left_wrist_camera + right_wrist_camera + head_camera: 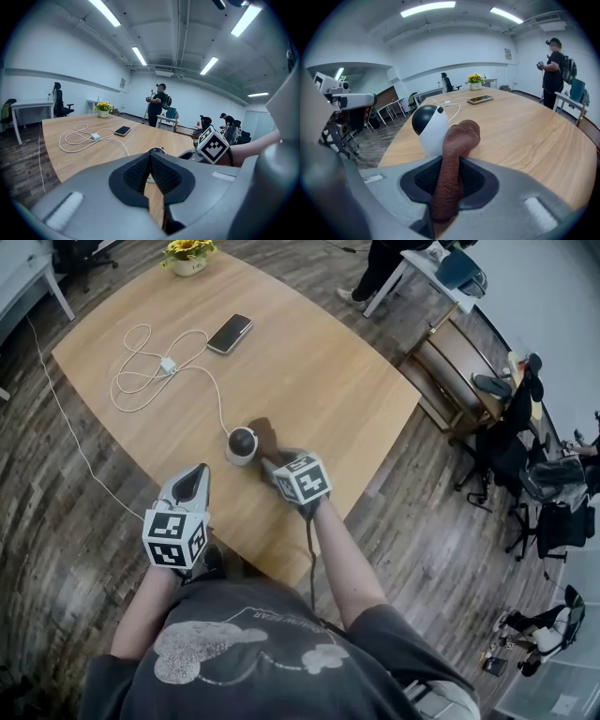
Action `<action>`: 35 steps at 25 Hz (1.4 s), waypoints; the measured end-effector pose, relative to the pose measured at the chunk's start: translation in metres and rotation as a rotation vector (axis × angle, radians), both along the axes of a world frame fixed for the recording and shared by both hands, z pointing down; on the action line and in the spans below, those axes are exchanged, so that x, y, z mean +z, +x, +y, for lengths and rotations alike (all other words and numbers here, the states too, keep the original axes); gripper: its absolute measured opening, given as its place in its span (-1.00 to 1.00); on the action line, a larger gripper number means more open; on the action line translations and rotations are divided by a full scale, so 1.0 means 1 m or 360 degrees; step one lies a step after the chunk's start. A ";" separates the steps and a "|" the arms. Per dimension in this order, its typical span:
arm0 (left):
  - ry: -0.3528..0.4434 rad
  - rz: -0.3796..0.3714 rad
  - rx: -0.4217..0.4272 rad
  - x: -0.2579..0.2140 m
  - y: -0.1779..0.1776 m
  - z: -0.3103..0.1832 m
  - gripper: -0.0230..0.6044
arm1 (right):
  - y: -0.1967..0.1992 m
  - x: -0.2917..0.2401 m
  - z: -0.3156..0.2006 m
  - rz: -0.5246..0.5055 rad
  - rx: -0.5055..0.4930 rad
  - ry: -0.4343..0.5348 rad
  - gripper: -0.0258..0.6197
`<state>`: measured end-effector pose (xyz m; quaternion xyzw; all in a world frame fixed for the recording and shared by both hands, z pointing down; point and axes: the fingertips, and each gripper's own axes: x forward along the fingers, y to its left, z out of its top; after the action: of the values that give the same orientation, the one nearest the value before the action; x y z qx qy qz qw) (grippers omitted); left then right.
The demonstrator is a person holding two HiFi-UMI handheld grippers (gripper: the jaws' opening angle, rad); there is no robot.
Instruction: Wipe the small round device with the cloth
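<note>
On the wooden table, head view: small round device near the front edge, with a white cable running off it and a phone farther back. Brown cloth lies right beside the device, with the right gripper behind it. Left gripper is close by, clear of the device.

Left gripper view: jaws pressed together, nothing between them.

Right gripper view: jaws clamped on the cloth, whose bunched end touches the device's white side.

The brown cloth looks nubbly and matt. The small round device is smooth white plastic with a glossy black dome. The table is pale, matt wood grain.
</note>
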<state>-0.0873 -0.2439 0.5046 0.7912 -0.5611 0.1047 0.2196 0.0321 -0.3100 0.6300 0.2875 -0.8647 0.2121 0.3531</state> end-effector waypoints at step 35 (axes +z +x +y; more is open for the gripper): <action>0.0006 0.0048 0.0286 0.007 -0.072 -0.014 -0.87 | -0.083 -0.104 0.012 -0.0164 0.0781 0.0183 -0.67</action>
<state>-0.1589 -0.2582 0.5111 0.8402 -0.4847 0.1110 0.2163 -0.0505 -0.2983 0.5264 0.4972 -0.7965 0.2562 0.2295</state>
